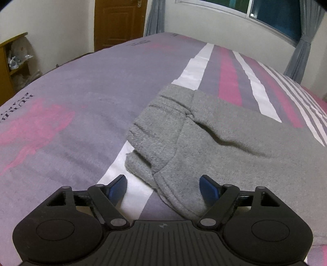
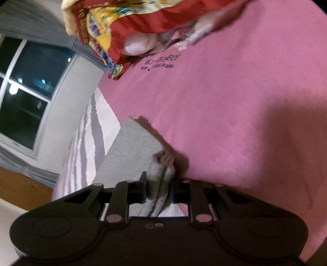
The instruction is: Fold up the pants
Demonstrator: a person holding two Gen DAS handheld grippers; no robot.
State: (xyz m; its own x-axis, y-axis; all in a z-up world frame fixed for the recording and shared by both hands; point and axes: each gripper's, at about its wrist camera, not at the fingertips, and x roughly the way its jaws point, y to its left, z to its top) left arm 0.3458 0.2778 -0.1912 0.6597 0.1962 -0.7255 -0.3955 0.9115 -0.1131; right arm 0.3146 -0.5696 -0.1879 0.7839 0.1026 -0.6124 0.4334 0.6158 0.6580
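Note:
The grey knit pants (image 1: pixel 214 143) lie on the bed, with the waistband end folded and bunched toward the left. My left gripper (image 1: pixel 163 187) is open, its blue pads (image 1: pixel 119 187) on either side of the pants' near edge, not closed on it. In the right wrist view my right gripper (image 2: pixel 158 191) is shut on a thick fold of the grey pants (image 2: pixel 132 151) and holds that end lifted, with the view tilted sideways.
The bed (image 1: pixel 71 92) has a purple, pink and white striped cover. A wooden door (image 1: pixel 119 22), a shelf (image 1: pixel 12 61) and a curtained window (image 1: pixel 276 16) stand behind. A red and yellow quilt (image 2: pixel 126 26) lies bunched on the pink part of the bed.

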